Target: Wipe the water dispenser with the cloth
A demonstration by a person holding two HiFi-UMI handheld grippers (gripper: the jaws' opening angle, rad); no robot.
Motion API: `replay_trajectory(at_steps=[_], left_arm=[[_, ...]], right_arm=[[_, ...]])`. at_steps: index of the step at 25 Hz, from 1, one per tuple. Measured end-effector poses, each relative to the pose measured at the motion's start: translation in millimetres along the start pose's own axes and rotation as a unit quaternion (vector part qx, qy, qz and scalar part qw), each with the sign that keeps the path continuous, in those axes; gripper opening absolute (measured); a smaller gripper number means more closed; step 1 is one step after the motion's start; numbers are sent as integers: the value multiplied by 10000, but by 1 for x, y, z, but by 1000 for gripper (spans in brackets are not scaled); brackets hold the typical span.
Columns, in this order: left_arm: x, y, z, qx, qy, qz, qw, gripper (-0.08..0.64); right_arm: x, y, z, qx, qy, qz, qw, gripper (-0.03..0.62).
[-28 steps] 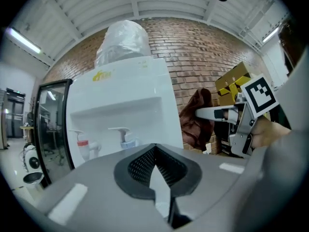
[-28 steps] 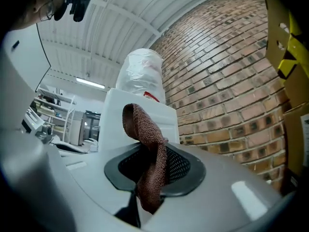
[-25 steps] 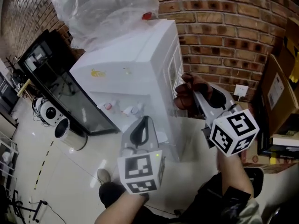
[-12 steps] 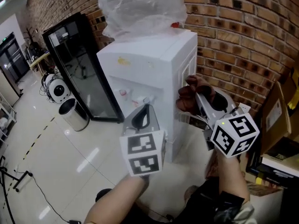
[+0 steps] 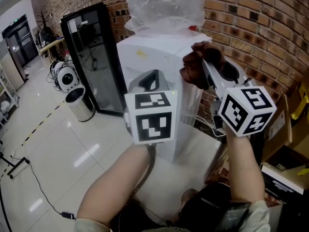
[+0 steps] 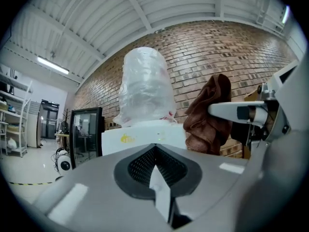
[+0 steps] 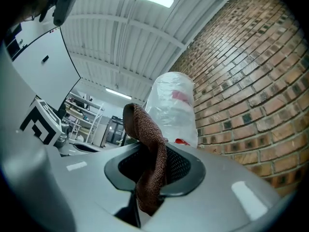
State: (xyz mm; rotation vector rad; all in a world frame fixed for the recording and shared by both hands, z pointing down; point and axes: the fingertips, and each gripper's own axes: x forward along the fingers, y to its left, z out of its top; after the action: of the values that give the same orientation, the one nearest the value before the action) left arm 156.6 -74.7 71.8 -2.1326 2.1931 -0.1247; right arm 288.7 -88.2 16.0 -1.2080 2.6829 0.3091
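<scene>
The right tool (image 5: 206, 57) is clenched on a dark brown woven cloth (image 5: 193, 71). In the right gripper view the cloth (image 7: 149, 151) runs between the two grey jaws of this tool (image 7: 153, 153), pinched at their dark mesh pads, with a fold standing up above the jaws and a short end hanging below them. The left tool (image 5: 150, 79) is clenched with nothing in it: in the left gripper view its jaws (image 6: 154, 149) meet at the tip and no object lies between them. Both tools are held up in front of the tall white box-shaped water dispenser (image 5: 133, 62), the left tool facing its front and the right tool at its upper right corner. The bunched cloth sits just beside that corner, level with the top panel. No view shows whether it touches the casing. In the left gripper view the cloth (image 6: 207, 115) hangs to the right of the dispenser top (image 6: 140, 134). A clear water bottle wrapped in plastic film (image 5: 164, 6) stands inverted on the dispenser. A red brick wall (image 5: 260, 28) runs behind the unit. To its left stand a black glass-door cabinet (image 5: 94, 57) and a cylindrical steel waste bin (image 5: 79, 103) on the glossy white tiled floor (image 5: 48, 144).
</scene>
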Motion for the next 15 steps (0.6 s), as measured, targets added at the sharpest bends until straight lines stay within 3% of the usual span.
replay_trajectory(at_steps=[6,15], left_arm=[[10,1,17,67,-20,90,9999,0],[20,-11,-46,20,279,-141,9995,0]], right_arm=[[31,5,-19,-173,357,90,9992,103],[26,18,-90,-182,904,199,9955,103]])
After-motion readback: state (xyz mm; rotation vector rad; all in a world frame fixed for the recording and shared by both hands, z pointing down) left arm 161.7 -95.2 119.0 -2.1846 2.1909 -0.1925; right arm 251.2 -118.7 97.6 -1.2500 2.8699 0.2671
